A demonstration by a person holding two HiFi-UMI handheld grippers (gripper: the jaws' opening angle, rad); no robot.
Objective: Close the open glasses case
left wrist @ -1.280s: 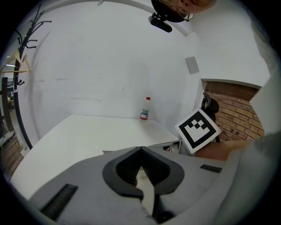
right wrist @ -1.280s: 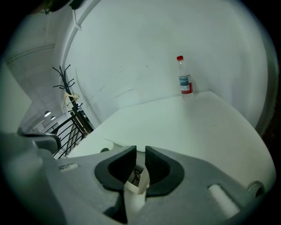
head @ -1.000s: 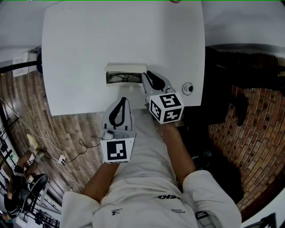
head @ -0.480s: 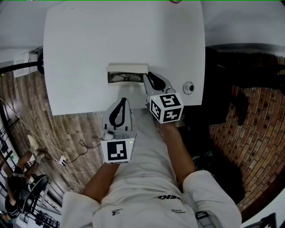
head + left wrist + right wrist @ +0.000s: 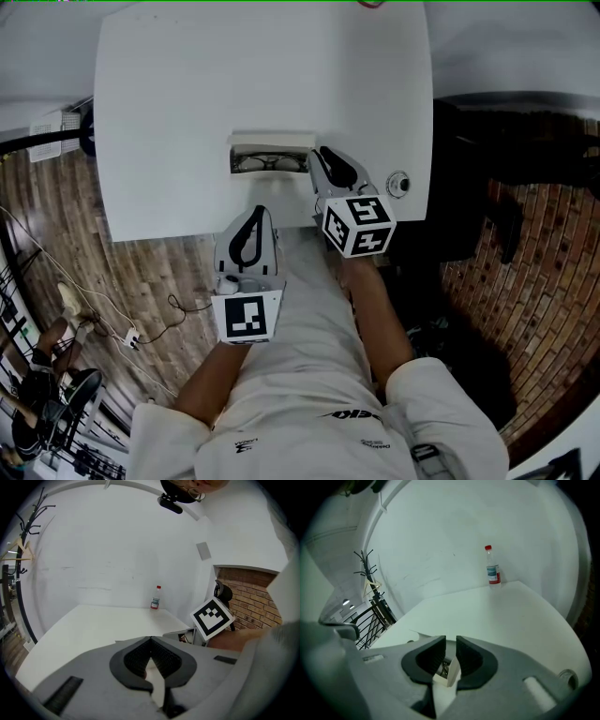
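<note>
The open glasses case [image 5: 272, 156] lies near the white table's front edge, lid tilted up at the back, dark glasses [image 5: 267, 163] inside. My right gripper [image 5: 322, 152] is at the case's right end. In the right gripper view its jaws [image 5: 451, 641] stand almost together, with the case's white edge [image 5: 447, 676] between them. My left gripper [image 5: 255, 210] hangs shut and holds nothing, just off the table's front edge, short of the case. In the left gripper view [image 5: 150, 639] part of the case [image 5: 180, 634] shows beside the right gripper's marker cube [image 5: 212, 617].
A plastic bottle with a red cap [image 5: 492, 569] stands at the table's far edge, also in the left gripper view [image 5: 155, 597]. A small round metal fitting [image 5: 398, 183] sits on the table right of the case. The person's body is close against the table's front edge [image 5: 187, 230].
The right gripper has shifted a little to the right, and the case has shifted slightly right with it. The left gripper has stayed where it was.
</note>
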